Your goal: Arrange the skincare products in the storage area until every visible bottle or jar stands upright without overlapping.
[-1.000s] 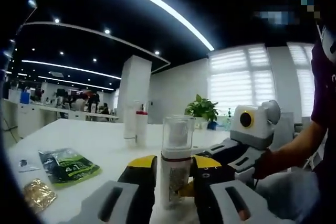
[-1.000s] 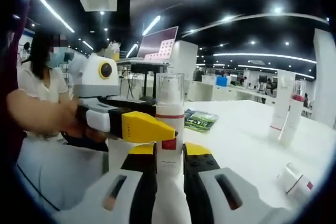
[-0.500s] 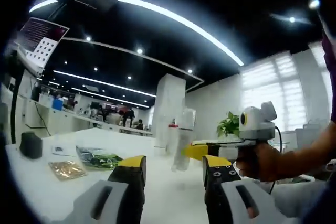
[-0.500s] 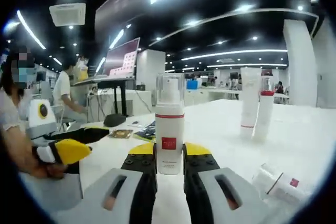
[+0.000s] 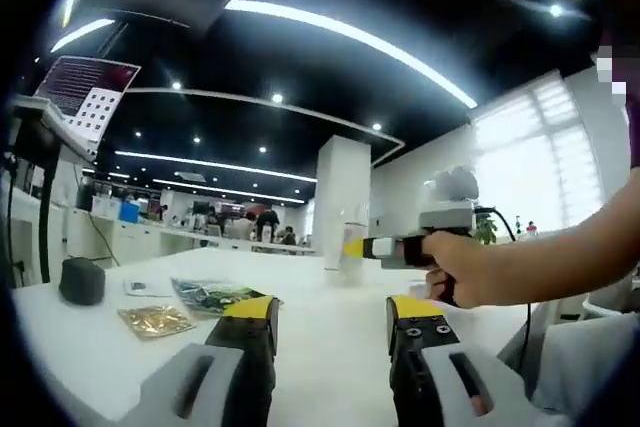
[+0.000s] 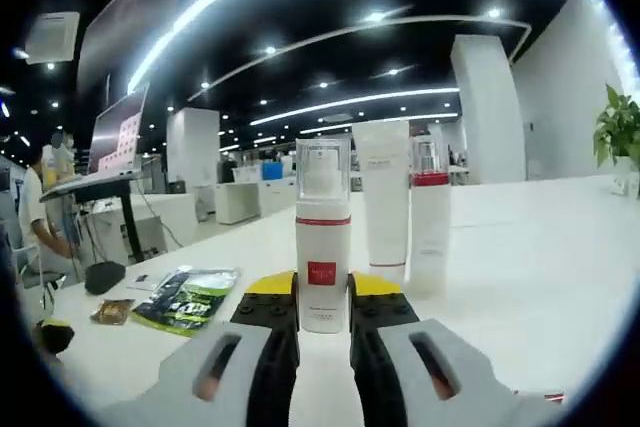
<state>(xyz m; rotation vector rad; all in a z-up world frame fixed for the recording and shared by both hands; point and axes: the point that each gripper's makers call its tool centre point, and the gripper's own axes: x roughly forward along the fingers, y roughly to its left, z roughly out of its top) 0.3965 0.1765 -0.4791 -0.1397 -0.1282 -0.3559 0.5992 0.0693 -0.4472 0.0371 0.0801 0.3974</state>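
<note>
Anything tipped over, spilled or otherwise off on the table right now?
Mostly fine: the pump bottle in the right gripper is upright, as are the tube and red-collared bottle behind. One red-marked item at the lower edge seems to lie flat.

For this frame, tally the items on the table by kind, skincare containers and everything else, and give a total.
Upright skincare containers: 3 (pump bottle held in the right gripper, white tube, red-capped bottle)
Sachets: 2 (green sachet, gold sachet)
Dark round object: 1
Small card: 1
Total: 7, not counting a red-marked item cut off at the right gripper view's lower edge.
</note>
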